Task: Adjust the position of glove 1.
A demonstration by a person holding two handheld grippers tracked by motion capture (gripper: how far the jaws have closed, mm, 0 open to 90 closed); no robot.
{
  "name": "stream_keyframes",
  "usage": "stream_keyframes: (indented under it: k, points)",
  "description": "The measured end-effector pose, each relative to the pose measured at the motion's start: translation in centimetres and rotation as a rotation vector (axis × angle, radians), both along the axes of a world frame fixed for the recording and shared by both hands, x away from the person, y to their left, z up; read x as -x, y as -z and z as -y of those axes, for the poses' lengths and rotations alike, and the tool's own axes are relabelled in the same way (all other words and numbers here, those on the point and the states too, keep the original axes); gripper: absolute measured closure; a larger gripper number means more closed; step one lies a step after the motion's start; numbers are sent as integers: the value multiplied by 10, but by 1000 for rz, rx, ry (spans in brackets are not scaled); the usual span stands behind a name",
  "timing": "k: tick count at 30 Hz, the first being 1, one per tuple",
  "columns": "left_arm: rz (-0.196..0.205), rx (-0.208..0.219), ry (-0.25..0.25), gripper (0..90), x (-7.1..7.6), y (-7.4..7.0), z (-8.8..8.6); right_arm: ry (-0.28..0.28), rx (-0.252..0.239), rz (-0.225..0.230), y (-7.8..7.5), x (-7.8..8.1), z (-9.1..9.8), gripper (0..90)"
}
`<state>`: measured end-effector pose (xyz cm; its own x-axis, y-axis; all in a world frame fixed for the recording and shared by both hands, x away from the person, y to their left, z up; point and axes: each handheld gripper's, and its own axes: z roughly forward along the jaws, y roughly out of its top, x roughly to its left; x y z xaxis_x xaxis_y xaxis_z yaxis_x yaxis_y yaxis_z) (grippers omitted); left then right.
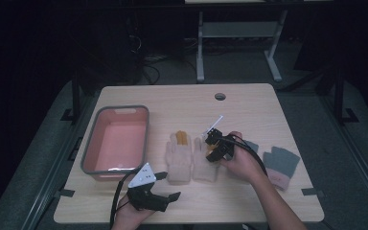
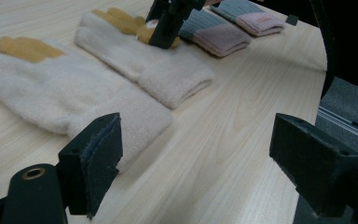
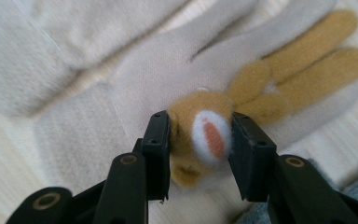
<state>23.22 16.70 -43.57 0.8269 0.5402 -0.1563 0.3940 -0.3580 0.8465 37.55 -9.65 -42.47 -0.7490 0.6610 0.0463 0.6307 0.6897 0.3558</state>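
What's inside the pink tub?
The pink tub looks empty in the high view: bare pink floor with a shine along the near edge. Its near wall hides a thin strip of floor, and the left gripper's grey plate covers the near corner.

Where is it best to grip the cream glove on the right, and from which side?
Probably by the raised tan animal patch on the cream glove, from above: it stands up from the flat knit, and the right gripper already pinches it.

A cream knitted glove (image 3: 135, 88) with mustard-yellow fingers lies flat on the desk (image 1: 249, 103), just beside its matching glove (image 1: 179, 155). A tan plush animal face (image 3: 200, 135) sits on its back.
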Motion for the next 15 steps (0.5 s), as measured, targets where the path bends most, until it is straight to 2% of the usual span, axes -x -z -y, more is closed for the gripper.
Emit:
stream_keyframes:
  k: [5, 15]
  points:
    - [-3, 3, -2, 171, -1, 0, 0, -13, -22, 9, -11, 2, -1, 617]
    - [-7, 6, -8, 171, -1, 0, -1, -46, -5, 48, -32, 9, -3, 619]
